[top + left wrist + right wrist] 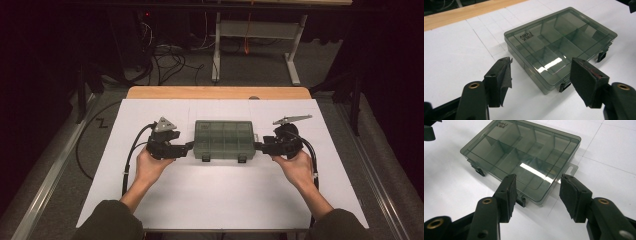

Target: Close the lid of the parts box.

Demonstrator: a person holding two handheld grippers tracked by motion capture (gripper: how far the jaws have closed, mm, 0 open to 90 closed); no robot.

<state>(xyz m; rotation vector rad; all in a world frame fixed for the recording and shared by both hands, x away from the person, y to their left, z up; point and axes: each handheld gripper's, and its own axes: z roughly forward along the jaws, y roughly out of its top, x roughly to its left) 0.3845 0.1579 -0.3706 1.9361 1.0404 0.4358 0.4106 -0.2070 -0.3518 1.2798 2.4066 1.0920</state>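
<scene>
Box (223,140) compartments murky through closed tinted lid.

white sheet (220,195) covers the table | wooden table edge (218,92) shows beyond the sheet | cables (167,60) on floor beyond the table | grey stand (255,35) behind the table

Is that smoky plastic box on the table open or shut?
Shut. The compartment box lies flat with its clear lid down over the dividers; whether its front latches are snapped, I cannot tell.
</scene>
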